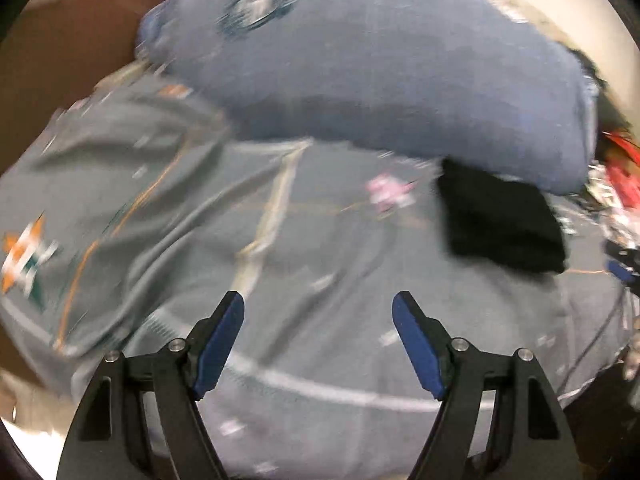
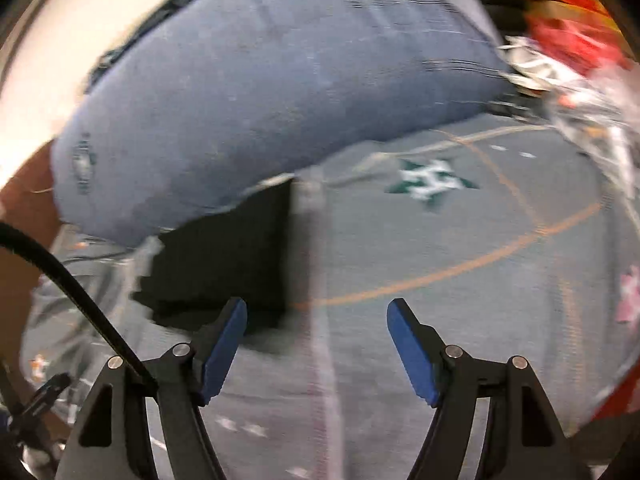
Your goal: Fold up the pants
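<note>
A black folded garment, the pants (image 1: 500, 222), lies on a grey printed bedspread (image 1: 304, 264) at the foot of a big blue pillow (image 1: 380, 64). In the right wrist view the pants (image 2: 228, 260) lie just ahead and left of my right gripper (image 2: 316, 306). My left gripper (image 1: 318, 300) hovers over the bedspread, well left of the pants. Both grippers stand open, with only bedspread showing between the blue pads. Both views are blurred by motion.
The bedspread (image 2: 460, 300) carries orange and white lines and star logos (image 2: 432, 184). A heap of red and white clutter (image 2: 568, 44) lies at the right edge. A black cable (image 2: 80, 296) crosses the right wrist view's lower left. Brown surface (image 1: 60, 48) shows at far left.
</note>
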Motion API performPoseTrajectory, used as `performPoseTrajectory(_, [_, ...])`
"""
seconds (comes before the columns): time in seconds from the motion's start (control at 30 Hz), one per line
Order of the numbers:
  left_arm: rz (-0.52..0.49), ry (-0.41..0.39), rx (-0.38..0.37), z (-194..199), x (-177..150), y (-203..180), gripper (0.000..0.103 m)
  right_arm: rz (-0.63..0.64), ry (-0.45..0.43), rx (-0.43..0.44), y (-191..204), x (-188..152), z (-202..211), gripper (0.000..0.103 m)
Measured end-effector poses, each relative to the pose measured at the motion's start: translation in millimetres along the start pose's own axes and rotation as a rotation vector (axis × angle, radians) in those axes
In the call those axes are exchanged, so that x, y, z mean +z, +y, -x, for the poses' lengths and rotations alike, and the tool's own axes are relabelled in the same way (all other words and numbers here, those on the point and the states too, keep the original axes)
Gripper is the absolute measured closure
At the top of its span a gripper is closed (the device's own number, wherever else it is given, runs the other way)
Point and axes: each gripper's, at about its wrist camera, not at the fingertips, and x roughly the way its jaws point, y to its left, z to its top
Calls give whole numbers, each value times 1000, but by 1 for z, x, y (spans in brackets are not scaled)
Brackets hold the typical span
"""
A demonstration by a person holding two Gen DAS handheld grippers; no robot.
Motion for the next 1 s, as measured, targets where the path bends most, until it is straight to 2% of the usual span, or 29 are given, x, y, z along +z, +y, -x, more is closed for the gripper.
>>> performPoseTrajectory(0.1, [-17,-22,-55,-3,16,-33,27,14,22,100,28,-9,-14,25])
performPoseTrajectory(0.2, [-31,-25,-107,-2,20,-62,27,38,127,188,44,-17,-45,25])
performPoseTrajectory(0.33, [-63,-26,-107,-6,19,-78,27,92,209,158,50,-22,-84,26])
performPoseTrajectory(0.53, [-5,1,-103,-10,15,-73,27,-64,188,166,9,-3,-115,27])
performPoseTrajectory(0.63, [7,-10,-103,-9,13,-68,27,-94,164,164,1,0,-103,26])
performPoseTrajectory(0.7, [11,-23,-92,-9,12,-68,27,-77,132,169,4,-5,-82,26])
performPoseTrajectory(0.77, [0,-69,-48,-2,10,-71,27,-49,102,161,7,-14,-63,25])
performPoseTrajectory(0.83, [-30,-152,22,11,8,-77,24,-12,67,143,12,-25,-45,25])
performPoseTrajectory(0.9, [-50,-233,87,25,7,-83,7,20,31,127,14,-32,-29,24])
performPoseTrajectory(0.97, [-57,-311,131,41,9,-88,0,44,-1,117,18,-39,-18,23])
performPoseTrajectory(1.0, [-60,-355,153,49,13,-91,0,53,-16,113,22,-42,-14,22])
